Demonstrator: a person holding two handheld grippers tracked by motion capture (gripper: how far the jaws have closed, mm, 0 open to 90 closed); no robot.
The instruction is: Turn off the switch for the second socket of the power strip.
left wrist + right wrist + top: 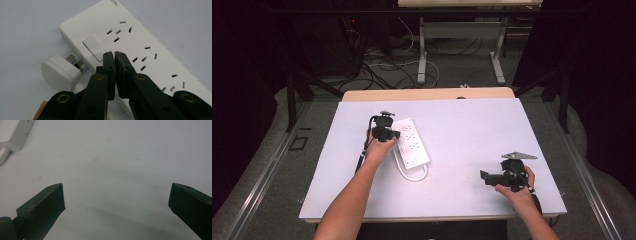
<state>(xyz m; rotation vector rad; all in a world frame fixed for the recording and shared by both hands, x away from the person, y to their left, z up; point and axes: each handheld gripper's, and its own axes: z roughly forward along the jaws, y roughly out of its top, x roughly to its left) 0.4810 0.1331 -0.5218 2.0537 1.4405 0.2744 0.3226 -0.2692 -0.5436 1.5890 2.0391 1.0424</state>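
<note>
Left gripper view: L gripper (114, 53) fingers closed over power strip (140, 42) switch; R gripper (116, 200) fingers wide apart.

Left gripper (114, 53) closed, right gripper (116, 197) agape

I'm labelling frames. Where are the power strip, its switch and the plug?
power strip (412, 142), high view, top face.
switch (93, 47), left gripper view, rocker face.
plug (58, 72), left gripper view, white body.

White table (462, 120), floor cables (382, 70), desk legs (422, 55)
</note>
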